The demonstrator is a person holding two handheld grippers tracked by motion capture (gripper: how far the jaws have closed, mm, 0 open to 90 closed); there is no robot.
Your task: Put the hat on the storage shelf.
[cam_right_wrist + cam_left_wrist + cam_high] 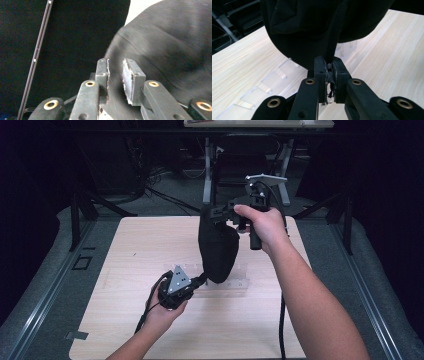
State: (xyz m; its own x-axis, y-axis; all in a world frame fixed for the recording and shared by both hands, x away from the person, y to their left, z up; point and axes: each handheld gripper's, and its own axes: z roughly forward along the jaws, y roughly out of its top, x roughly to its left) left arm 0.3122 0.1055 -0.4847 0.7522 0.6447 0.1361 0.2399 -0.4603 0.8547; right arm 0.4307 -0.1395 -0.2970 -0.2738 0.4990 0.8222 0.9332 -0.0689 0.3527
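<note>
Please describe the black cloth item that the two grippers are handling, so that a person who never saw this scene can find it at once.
Look above the middle of the light wooden table. A black fabric piece hangs there, between the right gripper at its top and the left gripper pinching its lower edge. It is soft, dark and rounded, unlike the flat clear plastic rack lying below it.

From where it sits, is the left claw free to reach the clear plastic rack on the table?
Probably not yet: the left claw is shut on the black cloth bag's edge, and the bag hangs over the clear rack, so it would have to let go first.
</note>
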